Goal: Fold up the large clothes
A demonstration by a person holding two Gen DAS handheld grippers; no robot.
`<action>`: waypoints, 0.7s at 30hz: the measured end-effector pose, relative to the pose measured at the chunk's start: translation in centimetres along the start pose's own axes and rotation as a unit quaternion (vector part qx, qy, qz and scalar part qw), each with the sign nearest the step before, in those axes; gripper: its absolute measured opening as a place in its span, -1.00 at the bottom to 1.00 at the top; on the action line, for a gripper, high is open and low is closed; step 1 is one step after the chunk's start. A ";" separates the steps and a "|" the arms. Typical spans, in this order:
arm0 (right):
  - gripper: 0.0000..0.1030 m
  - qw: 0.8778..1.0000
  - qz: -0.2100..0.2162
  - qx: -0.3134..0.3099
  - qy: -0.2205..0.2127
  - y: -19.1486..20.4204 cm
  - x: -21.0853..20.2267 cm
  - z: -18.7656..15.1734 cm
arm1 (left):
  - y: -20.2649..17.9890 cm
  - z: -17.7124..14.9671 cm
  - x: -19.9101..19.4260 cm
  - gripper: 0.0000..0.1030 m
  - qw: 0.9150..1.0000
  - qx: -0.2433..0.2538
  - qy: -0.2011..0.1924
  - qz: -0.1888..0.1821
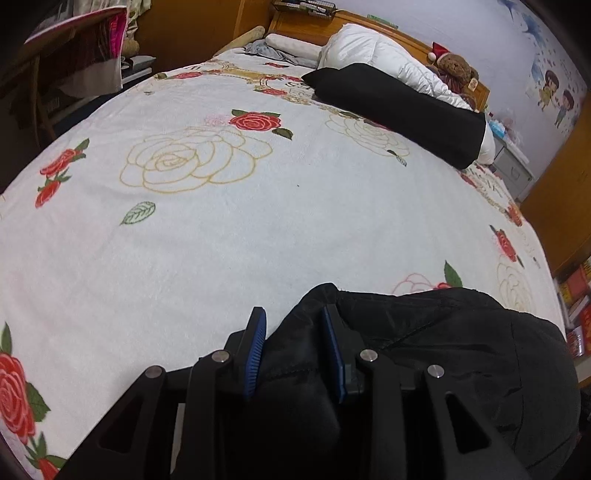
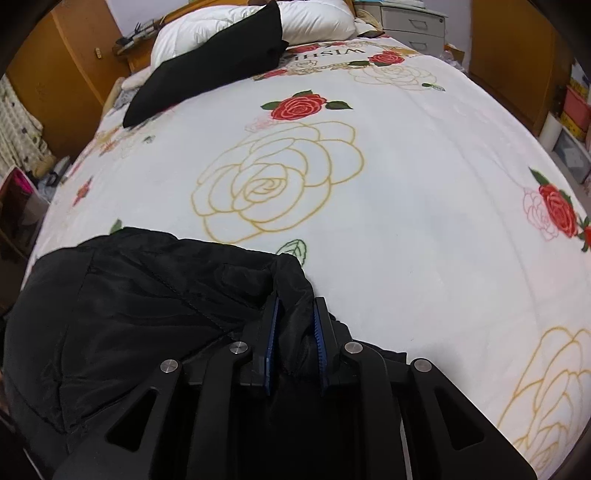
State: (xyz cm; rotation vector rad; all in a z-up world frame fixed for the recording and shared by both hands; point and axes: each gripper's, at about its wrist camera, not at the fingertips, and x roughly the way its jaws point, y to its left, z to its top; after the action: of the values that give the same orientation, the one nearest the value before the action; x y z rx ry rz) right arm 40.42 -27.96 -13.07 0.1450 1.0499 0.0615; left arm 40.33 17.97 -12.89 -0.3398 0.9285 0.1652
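Observation:
A large black padded jacket (image 1: 461,350) lies bunched at the near edge of the bed, on a white blanket with roses (image 1: 258,221). My left gripper (image 1: 293,314) is shut on a fold at the jacket's left corner, blue pads pressing the fabric. In the right wrist view the same jacket (image 2: 147,302) spreads to the left. My right gripper (image 2: 297,304) is shut on a pinch of its right corner. Both corners are held just above the blanket (image 2: 406,221).
A black folded garment (image 1: 402,110) and white duvet (image 1: 369,51) lie at the far head end, with a teddy bear (image 1: 456,66). A chair (image 1: 74,55) stands at the left of the bed. Drawers (image 2: 413,26) and shelves (image 2: 572,110) stand beside the bed.

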 end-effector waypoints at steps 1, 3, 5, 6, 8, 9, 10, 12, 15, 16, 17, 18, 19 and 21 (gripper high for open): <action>-0.64 1.000 -0.010 -0.005 -0.001 0.2 -0.3 0.1 | -0.2 0.2 -0.3 -0.36 1.000 0.005 0.001 0.004; -0.58 0.999 -0.030 -0.020 -0.016 0.7 -2.1 0.3 | -0.4 0.9 -1.7 -0.36 1.000 0.011 -0.007 0.008; -0.56 0.998 -0.036 -0.025 -0.049 1.0 -5.0 0.4 | -0.4 1.4 -3.7 -0.36 1.000 0.011 -0.023 0.004; -0.55 0.997 -0.033 -0.022 -0.063 1.0 -6.1 0.3 | -0.4 1.7 -4.8 -0.36 0.999 0.014 -0.033 -0.002; -0.48 0.995 -0.017 -0.014 -0.096 1.2 -9.3 0.3 | -0.8 2.1 -7.3 -0.36 0.998 0.025 -0.055 -0.015; -0.41 0.994 -0.004 -0.011 -0.111 1.5 -10.7 0.2 | -1.2 2.3 -8.8 -0.36 0.997 0.033 -0.068 -0.024; -0.38 0.993 0.008 -0.011 -0.119 1.9 -11.5 0.2 | -1.7 2.3 -10.0 -0.36 0.995 0.040 -0.080 -0.033; -0.27 0.990 0.029 -0.023 -0.139 3.3 -13.7 -0.4 | -3.2 2.0 -13.1 -0.36 0.990 0.062 -0.107 -0.065; -0.16 0.984 0.054 -0.061 -0.161 6.1 -16.1 -2.0 | -6.0 0.4 -17.0 -0.35 0.978 0.104 -0.134 -0.121; -0.16 0.981 0.066 -0.079 -0.164 7.3 -16.9 -2.6 | -7.0 -0.3 -17.9 -0.31 0.974 0.121 -0.138 -0.135; -0.16 0.978 0.064 -0.096 -0.172 8.1 -17.5 -3.0 | -8.0 -0.9 -18.5 -0.29 0.970 0.135 -0.141 -0.145; -0.16 0.975 0.054 -0.109 -0.185 8.7 -18.2 -3.4 | -8.9 -1.5 -18.9 -0.22 0.966 0.149 -0.144 -0.153; -0.16 0.970 0.033 -0.123 -0.205 9.2 -19.0 -3.8 | -9.6 -1.8 -19.0 -0.16 0.965 0.157 -0.142 -0.157; -0.15 0.965 0.012 -0.132 -0.224 9.4 -19.6 -3.7 | -10.8 -2.4 -18.0 -0.12 0.963 0.172 -0.132 -0.159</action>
State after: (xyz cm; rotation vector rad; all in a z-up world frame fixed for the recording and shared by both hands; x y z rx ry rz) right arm 27.61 -20.66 3.32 -0.0695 0.5791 0.1803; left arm 30.92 7.18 2.67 -0.1352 0.6127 -0.2421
